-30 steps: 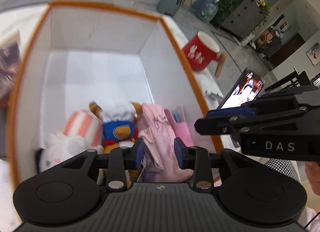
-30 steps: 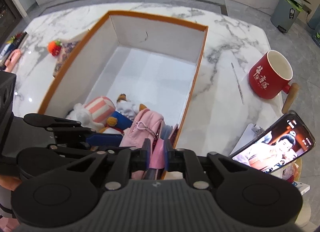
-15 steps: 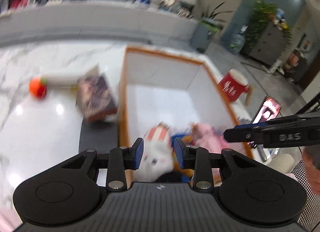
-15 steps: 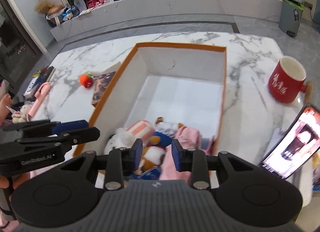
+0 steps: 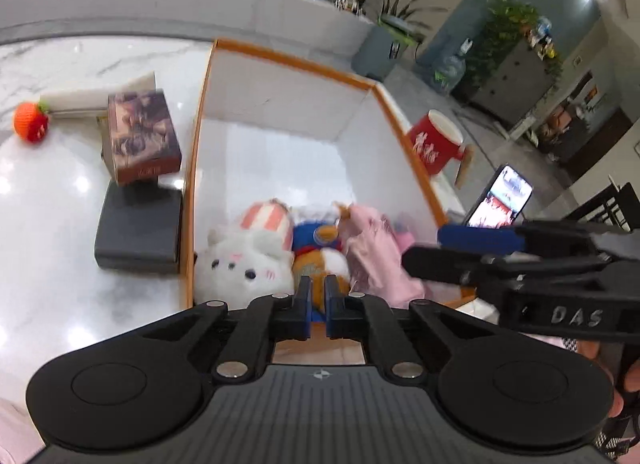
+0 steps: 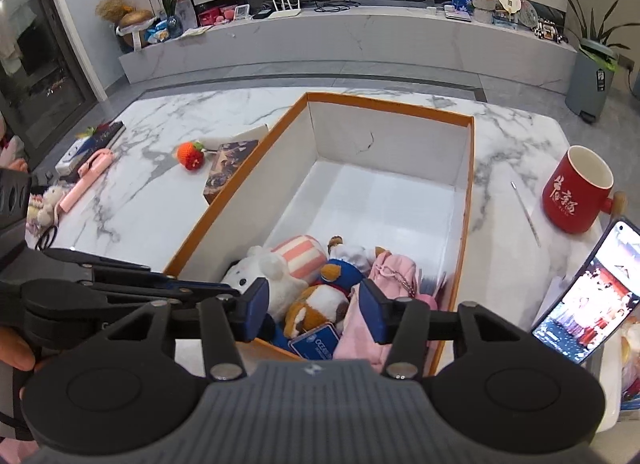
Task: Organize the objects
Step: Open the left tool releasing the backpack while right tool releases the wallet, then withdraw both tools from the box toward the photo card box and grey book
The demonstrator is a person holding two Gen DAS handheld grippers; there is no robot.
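An orange-rimmed white box stands on the marble table. At its near end lie a white plush cat, a striped plush, a blue-and-orange plush bird and a pink pouch. My left gripper is shut and empty above the box's near end. My right gripper is open and empty above the toys; it also shows in the left wrist view.
Left of the box are a picture box on a black block, a knitted strawberry and a pink stick. Right of it stand a red mug and a lit phone.
My right gripper has opened wide and pulled up and back from the pink pouch. My left gripper has closed and swung back over the box's near end.
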